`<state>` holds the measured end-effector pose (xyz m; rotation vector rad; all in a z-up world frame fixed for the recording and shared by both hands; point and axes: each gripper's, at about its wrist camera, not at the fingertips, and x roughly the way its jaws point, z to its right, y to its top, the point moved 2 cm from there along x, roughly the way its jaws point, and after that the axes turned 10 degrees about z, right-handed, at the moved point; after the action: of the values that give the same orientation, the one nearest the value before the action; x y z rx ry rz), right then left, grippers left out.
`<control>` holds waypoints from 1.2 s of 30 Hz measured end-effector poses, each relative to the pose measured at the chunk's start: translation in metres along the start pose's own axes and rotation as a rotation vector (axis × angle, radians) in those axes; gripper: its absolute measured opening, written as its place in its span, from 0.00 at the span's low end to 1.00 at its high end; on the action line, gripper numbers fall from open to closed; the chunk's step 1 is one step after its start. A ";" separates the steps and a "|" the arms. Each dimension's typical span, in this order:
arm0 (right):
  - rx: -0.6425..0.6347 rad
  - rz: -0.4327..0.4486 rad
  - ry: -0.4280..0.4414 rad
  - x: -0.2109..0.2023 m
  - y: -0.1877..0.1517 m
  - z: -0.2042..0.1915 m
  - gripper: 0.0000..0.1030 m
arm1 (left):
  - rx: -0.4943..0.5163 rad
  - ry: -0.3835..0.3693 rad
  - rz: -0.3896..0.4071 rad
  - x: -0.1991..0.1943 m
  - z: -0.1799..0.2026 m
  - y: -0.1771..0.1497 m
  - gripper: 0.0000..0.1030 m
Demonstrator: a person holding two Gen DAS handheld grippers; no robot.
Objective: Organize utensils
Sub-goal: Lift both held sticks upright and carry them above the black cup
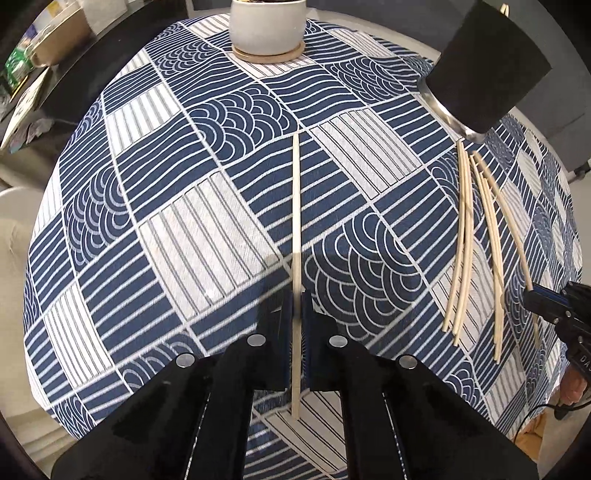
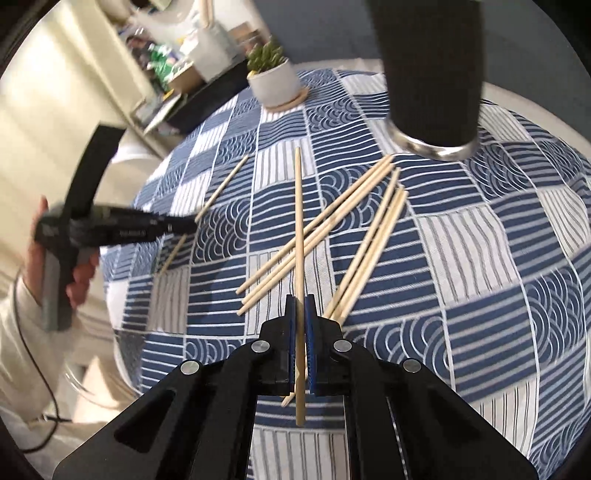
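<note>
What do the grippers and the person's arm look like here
Both grippers, left gripper and right gripper, are glossy black, with blue ribbed pads and silver pivot bolts. A bare hand shows a cream sleeve; a thin black cable trails down.

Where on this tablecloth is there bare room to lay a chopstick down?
Free: the cloth between the plant pot and the left gripper, left of its held chopstick. Crowded: beside the black holder, where loose chopsticks fan out.

Round table (image 2: 517, 107) under patterned cloth (image 1: 207, 221) — loose chopsticks (image 2: 369, 243), black cup (image 2: 432, 74), potted plant (image 2: 273, 83)
</note>
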<state>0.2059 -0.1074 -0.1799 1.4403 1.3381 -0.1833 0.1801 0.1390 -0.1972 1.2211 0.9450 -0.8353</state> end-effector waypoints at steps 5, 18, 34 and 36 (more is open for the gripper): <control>0.034 0.036 -0.025 -0.023 -0.006 0.005 0.05 | -0.013 -0.006 0.035 -0.022 0.004 -0.006 0.05; 0.054 0.202 -0.141 -0.098 -0.014 0.015 0.05 | 0.019 -0.044 0.171 -0.076 0.036 0.002 0.05; 0.145 0.476 -0.070 -0.166 0.062 0.032 0.05 | 0.103 -0.079 0.345 -0.150 0.075 0.088 0.05; 0.150 0.496 -0.066 -0.166 0.076 0.035 0.05 | 0.105 -0.112 0.361 -0.153 0.081 0.101 0.05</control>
<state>0.2250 -0.2151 -0.0297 1.8313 0.8937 -0.0035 0.2240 0.0792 -0.0104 1.3705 0.5719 -0.6619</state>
